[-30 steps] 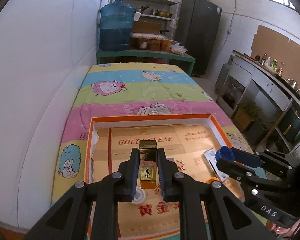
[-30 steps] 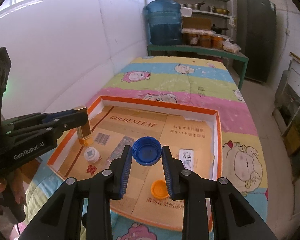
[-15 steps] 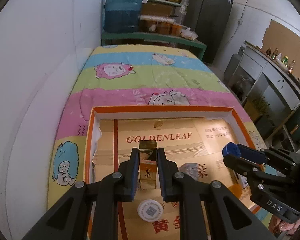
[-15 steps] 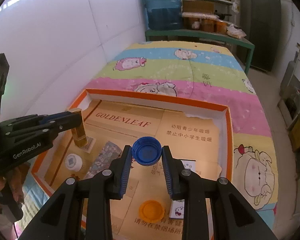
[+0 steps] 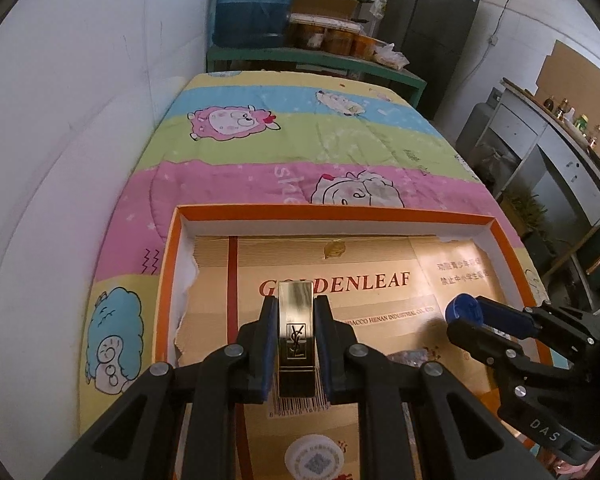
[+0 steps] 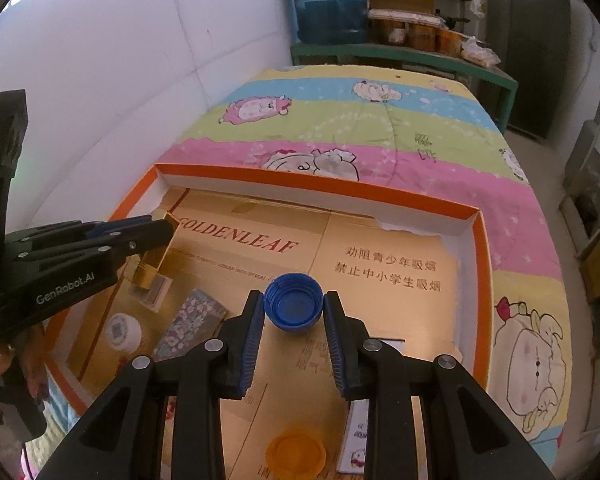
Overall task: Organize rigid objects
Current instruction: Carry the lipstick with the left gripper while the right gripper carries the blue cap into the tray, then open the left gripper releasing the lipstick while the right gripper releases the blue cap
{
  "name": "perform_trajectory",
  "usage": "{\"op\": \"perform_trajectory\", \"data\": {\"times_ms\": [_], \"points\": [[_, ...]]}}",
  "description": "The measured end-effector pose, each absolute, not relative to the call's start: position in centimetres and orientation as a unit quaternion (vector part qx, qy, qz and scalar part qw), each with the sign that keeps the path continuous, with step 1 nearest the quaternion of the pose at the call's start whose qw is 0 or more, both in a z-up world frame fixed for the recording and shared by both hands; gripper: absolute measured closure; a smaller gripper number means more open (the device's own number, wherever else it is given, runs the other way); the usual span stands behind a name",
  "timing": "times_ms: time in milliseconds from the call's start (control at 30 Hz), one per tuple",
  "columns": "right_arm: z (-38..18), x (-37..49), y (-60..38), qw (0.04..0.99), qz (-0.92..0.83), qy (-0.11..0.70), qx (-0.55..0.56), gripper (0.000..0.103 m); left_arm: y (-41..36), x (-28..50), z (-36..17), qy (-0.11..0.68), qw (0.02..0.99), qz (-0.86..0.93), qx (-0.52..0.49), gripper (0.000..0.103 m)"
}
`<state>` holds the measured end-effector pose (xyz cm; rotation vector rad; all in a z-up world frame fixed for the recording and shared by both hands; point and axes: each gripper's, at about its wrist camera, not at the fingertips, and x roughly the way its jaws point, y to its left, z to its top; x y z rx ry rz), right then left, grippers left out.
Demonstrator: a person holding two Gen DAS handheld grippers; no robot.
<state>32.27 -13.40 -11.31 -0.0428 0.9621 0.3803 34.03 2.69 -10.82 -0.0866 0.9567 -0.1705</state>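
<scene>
My left gripper is shut on a gold lipstick case with a black logo, held upright over the left part of the orange-rimmed tray. From the right wrist view the left gripper holds that gold case just above the tray's gold cardboard floor. My right gripper is shut on a blue bottle cap, open side facing the camera, above the tray's middle. The blue cap also shows in the right gripper in the left wrist view.
On the tray floor lie a white round cap, a patterned flat packet, an orange cap and a small white card. The tray sits on a striped cartoon blanket. A white wall stands left; a green shelf with a water jug stands beyond.
Both grippers have moved forward and down over the tray, each keeping its object. The tray looks larger and nearer, and the white and orange caps have slid toward the bottom of the views.
</scene>
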Motion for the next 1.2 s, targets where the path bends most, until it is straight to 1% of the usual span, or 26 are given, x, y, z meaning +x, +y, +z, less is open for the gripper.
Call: {"op": "perform_trajectory", "data": {"times_ms": [367, 733, 833, 867, 900, 933, 967, 1200], "points": [[-12.3, 33.1, -12.9, 0.864, 0.183, 0.469, -0.031, 0.072, 2.6, 34.6, -11.4, 0.472, 0.876, -0.085, -0.042, 0.085], [-12.6, 33.1, -12.6, 0.862, 0.179, 0.473, -0.044, 0.071, 2.7, 34.7, -11.7, 0.481, 0.871, -0.091, -0.045, 0.081], [-12.5, 33.0, -12.7, 0.862, 0.179, 0.472, -0.04, 0.071, 2.7, 34.4, -11.5, 0.479, 0.872, -0.089, -0.043, 0.074], [-12.4, 32.9, -12.7, 0.863, 0.178, 0.472, -0.04, 0.068, 2.7, 34.2, -11.4, 0.477, 0.873, -0.09, -0.042, 0.069], [-12.4, 32.8, -12.6, 0.863, 0.176, 0.471, -0.041, 0.065, 2.7, 34.0, -11.2, 0.474, 0.875, -0.089, -0.04, 0.064], [-12.3, 32.7, -12.6, 0.864, 0.174, 0.47, -0.042, 0.057, 2.7, 33.9, -11.0, 0.47, 0.877, -0.089, -0.039, 0.063], [-12.2, 32.6, -12.7, 0.866, 0.172, 0.468, -0.042, 0.055, 2.7, 33.7, -10.8, 0.467, 0.879, -0.089, -0.039, 0.061], [-11.1, 31.5, -12.8, 0.876, 0.162, 0.452, -0.046, 0.055, 2.8, 32.3, -9.2, 0.448, 0.889, -0.088, -0.036, 0.06]]}}
